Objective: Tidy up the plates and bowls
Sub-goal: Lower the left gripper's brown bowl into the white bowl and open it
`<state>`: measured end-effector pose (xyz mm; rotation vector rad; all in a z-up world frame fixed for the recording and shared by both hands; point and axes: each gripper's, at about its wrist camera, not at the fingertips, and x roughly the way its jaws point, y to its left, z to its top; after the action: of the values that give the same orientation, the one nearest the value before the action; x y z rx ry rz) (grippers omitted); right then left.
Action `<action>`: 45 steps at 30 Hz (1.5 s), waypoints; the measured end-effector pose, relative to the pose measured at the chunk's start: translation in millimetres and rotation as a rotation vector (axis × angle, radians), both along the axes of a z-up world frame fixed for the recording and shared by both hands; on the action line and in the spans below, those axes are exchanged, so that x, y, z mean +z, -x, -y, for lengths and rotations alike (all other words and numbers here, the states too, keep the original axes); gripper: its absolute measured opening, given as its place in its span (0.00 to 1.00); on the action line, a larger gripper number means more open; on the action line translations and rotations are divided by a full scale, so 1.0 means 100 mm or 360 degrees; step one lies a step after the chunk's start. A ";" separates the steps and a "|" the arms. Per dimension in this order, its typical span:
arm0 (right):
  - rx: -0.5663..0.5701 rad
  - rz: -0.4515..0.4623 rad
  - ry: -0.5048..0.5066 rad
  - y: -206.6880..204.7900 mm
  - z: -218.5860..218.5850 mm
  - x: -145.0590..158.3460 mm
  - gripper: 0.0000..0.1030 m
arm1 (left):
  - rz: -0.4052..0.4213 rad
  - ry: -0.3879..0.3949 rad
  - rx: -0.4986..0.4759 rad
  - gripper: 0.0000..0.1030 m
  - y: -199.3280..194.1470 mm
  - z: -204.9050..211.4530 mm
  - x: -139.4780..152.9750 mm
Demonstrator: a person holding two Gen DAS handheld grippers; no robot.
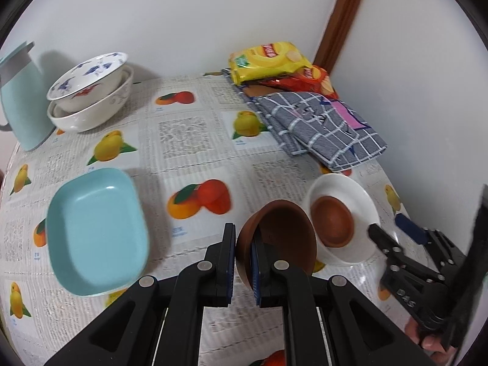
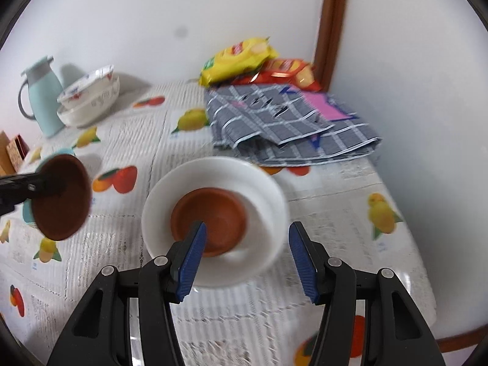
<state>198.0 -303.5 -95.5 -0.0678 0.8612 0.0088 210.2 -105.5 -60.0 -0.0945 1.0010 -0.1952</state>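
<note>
My left gripper [image 1: 244,244] is shut on the rim of a small brown bowl [image 1: 280,238] and holds it tilted above the table; the bowl also shows in the right wrist view [image 2: 61,198]. A white bowl [image 2: 259,195] stands on the table with a second brown bowl [image 2: 219,216] inside it; both show in the left wrist view, white bowl [image 1: 360,192] and brown one [image 1: 332,222]. My right gripper [image 2: 247,244] is open and empty, just in front of the white bowl's near rim. A light blue rectangular dish [image 1: 94,231] lies at the left.
Two stacked patterned bowls [image 1: 91,97] and a light blue jug [image 1: 21,97] stand at the back left. A folded checked cloth [image 1: 320,125] and snack bags [image 1: 271,61] lie at the back right by the wall. A fruit-print cloth [image 1: 195,152] covers the table.
</note>
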 end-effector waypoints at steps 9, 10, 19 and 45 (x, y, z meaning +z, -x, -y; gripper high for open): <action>-0.0147 0.0123 -0.0033 0.38 0.50 0.23 0.54 | -0.0015 0.0051 -0.0071 0.09 -0.12 0.47 -0.05; -0.0161 0.0121 -0.0032 0.42 0.56 0.22 0.54 | -0.0020 0.0057 -0.0076 0.09 -0.14 0.52 -0.07; -0.0210 0.0076 -0.0023 0.62 0.83 0.05 0.54 | -0.0060 0.0038 -0.0110 0.09 -0.34 0.84 -0.24; -0.0266 0.0006 -0.0163 0.56 0.95 -0.16 0.54 | -0.0113 0.0069 -0.0172 0.09 -0.47 1.07 -0.52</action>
<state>141.7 -398.7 -111.6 0.1000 0.8593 -0.1039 257.5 -213.0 -111.7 -0.0876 1.0736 -0.3141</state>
